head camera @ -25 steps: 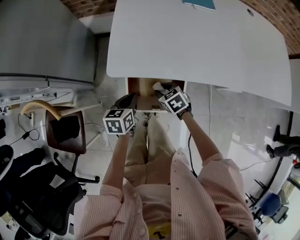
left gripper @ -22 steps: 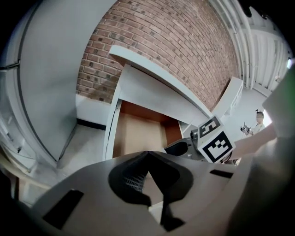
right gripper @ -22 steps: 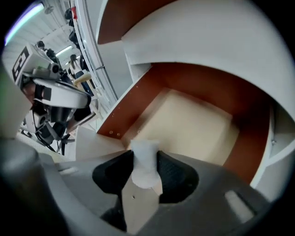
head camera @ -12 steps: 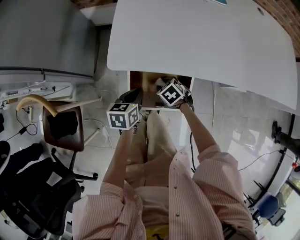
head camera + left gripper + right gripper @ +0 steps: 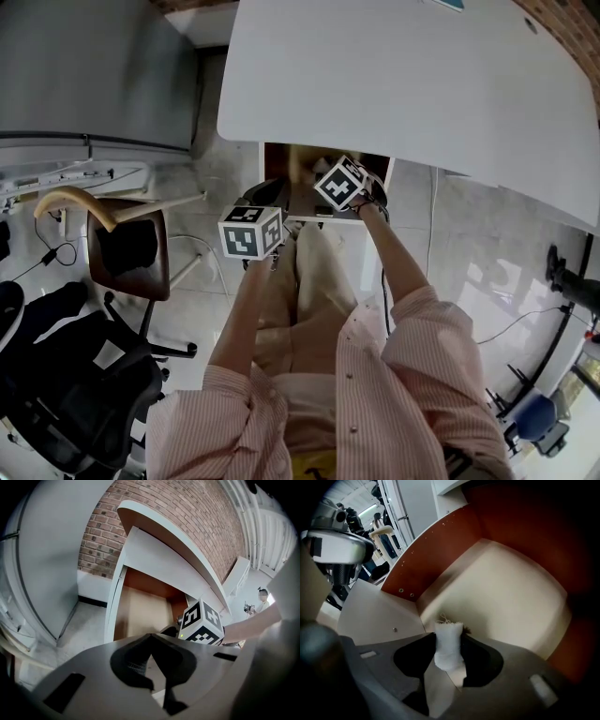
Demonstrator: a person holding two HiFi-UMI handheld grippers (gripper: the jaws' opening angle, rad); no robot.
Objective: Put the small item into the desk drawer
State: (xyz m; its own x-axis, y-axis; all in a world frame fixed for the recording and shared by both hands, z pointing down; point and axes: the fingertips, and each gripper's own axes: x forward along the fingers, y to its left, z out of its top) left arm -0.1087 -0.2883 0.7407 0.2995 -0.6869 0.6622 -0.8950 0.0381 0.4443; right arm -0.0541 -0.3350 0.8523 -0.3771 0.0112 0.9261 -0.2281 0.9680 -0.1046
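Right tool clamped on small white cloth item inside the open drawer.

The right tool (image 5: 450, 655) had its jaws closed on a small white cloth item (image 5: 448, 637), frayed at its upper end, which stood upright between them above the pale floor of the drawer (image 5: 511, 588) under the white counter (image 5: 403, 84). The left tool (image 5: 151, 649) was at the drawer's front, its jaws brought together with nothing between them.

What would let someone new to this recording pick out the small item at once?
Under the near edge of the big white desk, an open drawer with red-brown walls juts out. Within it, the right gripper is shut on a small white cloth piece with a frayed top: the one soft white thing between dark jaws and wood-toned panels.
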